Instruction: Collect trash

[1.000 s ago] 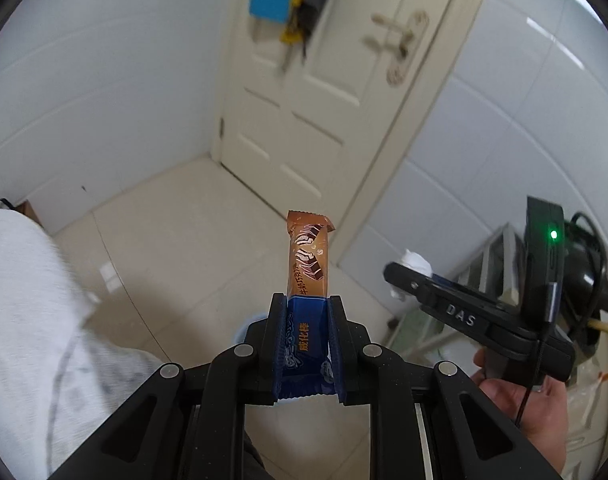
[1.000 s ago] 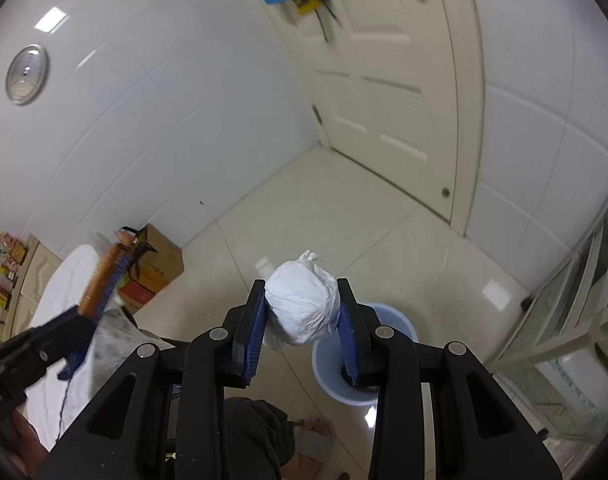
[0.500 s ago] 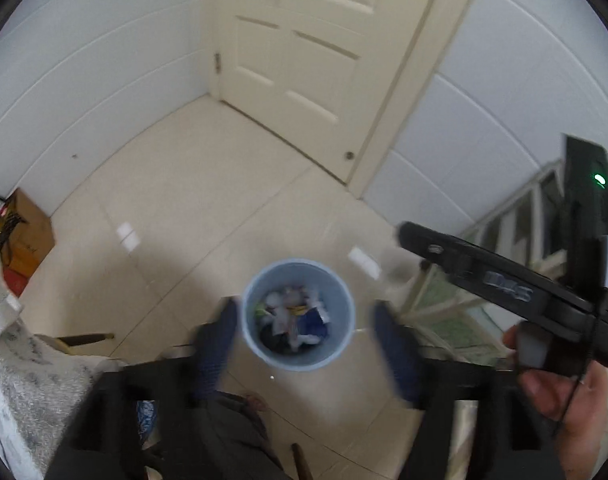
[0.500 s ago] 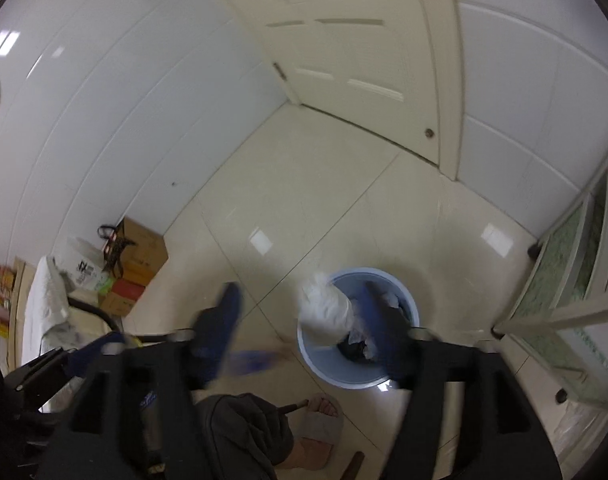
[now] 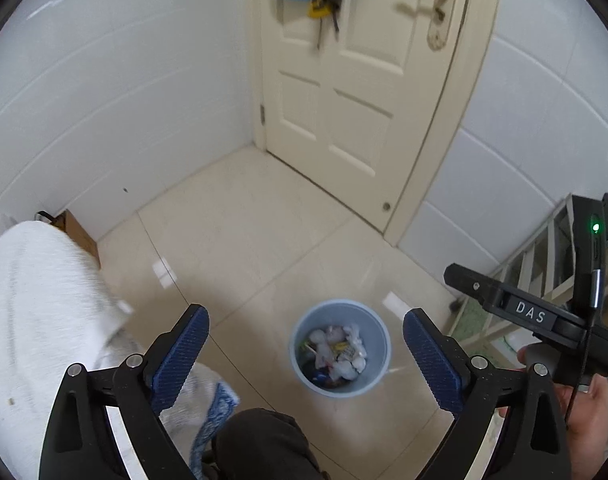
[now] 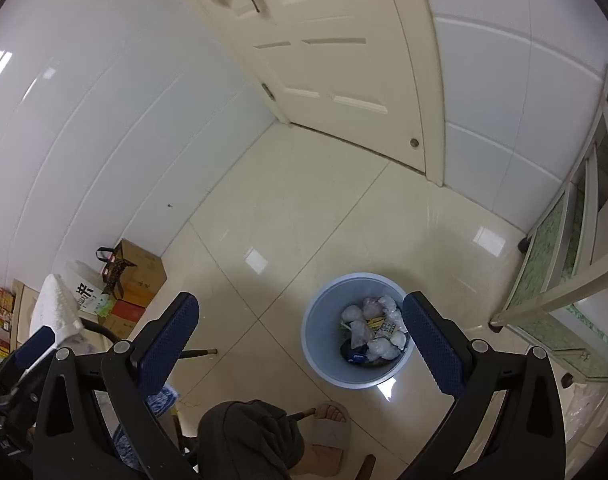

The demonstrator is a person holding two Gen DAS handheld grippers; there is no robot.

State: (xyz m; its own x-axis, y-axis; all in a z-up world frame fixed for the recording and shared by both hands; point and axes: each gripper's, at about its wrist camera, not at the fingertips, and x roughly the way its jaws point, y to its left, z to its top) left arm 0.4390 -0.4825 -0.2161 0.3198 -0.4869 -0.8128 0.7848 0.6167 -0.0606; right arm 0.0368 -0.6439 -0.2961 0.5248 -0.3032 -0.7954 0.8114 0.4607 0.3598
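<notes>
Blue bin (image 5: 341, 347) on the tiled floor (image 5: 240, 216), just ahead of the person's knee (image 5: 260, 440) and slippered foot (image 6: 328, 426). It is partly filled: white crumpled wads (image 6: 378, 346), a yellowish wrapper scrap (image 6: 374, 324), something dark blue low in the pile. Trash sits inside the rim, none seen on the floor around it. Bin stands in open floor between the cream door (image 5: 364, 80) and a pale shelf frame (image 6: 576, 280), likely so both hands can reach it from the seat.

Left hand-held gripper (image 5: 306, 354): angled down toward the bin, jaws opening and spread wide, blue pads (image 5: 180, 356) bare, nothing between them but the view of the bin below. Touches nothing.

Right hand-held gripper (image 6: 300, 344): same attitude, aimed over the bin's near edge, jaws opening to their widest, empty. In the left view it shows at right, held in a hand (image 5: 584, 404), green lamp lit.

Judgement: both hands are positioned over the bin mouth for dropping; both loads look released.

Periphery: white cloth (image 5: 36, 320) at left, cardboard box (image 6: 142, 276) against the wall.
</notes>
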